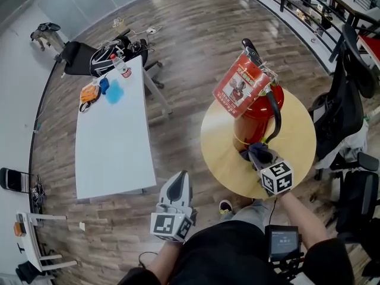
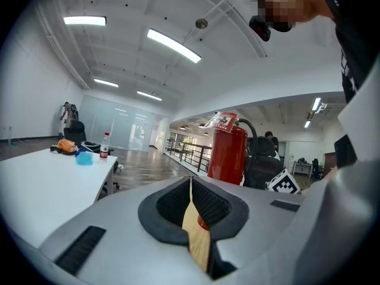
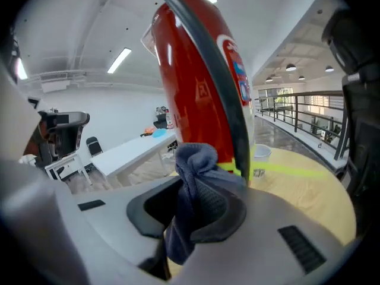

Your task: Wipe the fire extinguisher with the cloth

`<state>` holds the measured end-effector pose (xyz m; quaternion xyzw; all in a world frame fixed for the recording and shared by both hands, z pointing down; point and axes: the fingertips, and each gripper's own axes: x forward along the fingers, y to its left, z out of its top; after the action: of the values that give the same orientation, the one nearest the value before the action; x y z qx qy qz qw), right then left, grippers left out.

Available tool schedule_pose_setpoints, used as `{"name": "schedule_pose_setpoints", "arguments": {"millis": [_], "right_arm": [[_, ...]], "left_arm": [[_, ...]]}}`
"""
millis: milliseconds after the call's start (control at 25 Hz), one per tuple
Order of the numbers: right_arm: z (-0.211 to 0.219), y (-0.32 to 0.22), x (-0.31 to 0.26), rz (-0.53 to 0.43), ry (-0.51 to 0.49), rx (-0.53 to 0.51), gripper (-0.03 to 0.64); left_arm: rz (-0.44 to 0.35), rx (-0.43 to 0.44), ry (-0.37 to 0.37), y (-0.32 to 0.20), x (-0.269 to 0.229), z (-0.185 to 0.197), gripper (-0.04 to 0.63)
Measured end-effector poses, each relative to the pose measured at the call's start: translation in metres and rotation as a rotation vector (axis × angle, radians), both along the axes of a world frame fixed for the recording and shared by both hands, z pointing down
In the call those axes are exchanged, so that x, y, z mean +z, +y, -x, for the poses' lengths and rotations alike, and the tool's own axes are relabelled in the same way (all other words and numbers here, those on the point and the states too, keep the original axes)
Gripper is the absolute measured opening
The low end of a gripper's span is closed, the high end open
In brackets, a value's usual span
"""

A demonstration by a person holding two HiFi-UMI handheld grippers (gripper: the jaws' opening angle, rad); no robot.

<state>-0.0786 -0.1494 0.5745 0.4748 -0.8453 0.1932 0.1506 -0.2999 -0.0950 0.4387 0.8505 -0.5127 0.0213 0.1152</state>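
– While you look down over the plank floor, what takes up the most room?
– The long white table (image 1: pixel 113 153) on the left. Just right of it is the round wooden table (image 1: pixel 217 141). The red fire extinguisher (image 1: pixel 258 108) stands upright on the round one, toward its far side. A black hose (image 1: pixel 276 114) curves down its front and a red tag (image 1: pixel 240 86) hangs at its neck.
– And the grippers?
– The right gripper (image 1: pixel 259 159) sits at the foot of the extinguisher, jaws clamped on a dark blue-grey cloth (image 1: pixel 261 153). In the right gripper view the cloth bunches up out of the jaws, right at the red body and the hose. I cannot tell if it touches them.
– The other one?
– The left gripper (image 1: pixel 180 180) is held low between the two tables, well apart from the extinguisher. Its jaws are drawn together with nothing between them.
– Anything smaller?
– A red-capped bottle (image 1: pixel 122 67) stands at the far end of the white table.
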Motion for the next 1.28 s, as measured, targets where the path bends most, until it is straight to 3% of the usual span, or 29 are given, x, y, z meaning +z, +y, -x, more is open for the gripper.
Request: {"name": "schedule_pose_setpoints", "arguments": {"millis": [240, 600, 920, 1080, 1280], "right_arm": [[0.02, -0.002, -0.128, -0.259, -0.042, 0.009, 0.069], [0.048, 0.0, -0.265, -0.652, 0.272, 0.034, 0.069], [0.052, -0.009, -0.276, -0.674, 0.384, 0.119, 0.071], [0.061, -0.021, -0.225, -0.526, 0.321, 0.106, 0.069], [0.067, -0.03, -0.143, -0.405, 0.398, 0.077, 0.069]], "left_arm": [[-0.028, 0.035, 0.046, -0.003, -0.004, -0.009, 0.028], [-0.066, 0.036, 0.104, -0.003, -0.019, -0.008, 0.029], [-0.078, 0.01, 0.11, 0.0, -0.022, 0.005, 0.029], [-0.075, -0.01, 0.117, 0.001, -0.021, 0.011, 0.029], [-0.059, -0.041, 0.106, 0.004, -0.016, 0.025, 0.029]]}}
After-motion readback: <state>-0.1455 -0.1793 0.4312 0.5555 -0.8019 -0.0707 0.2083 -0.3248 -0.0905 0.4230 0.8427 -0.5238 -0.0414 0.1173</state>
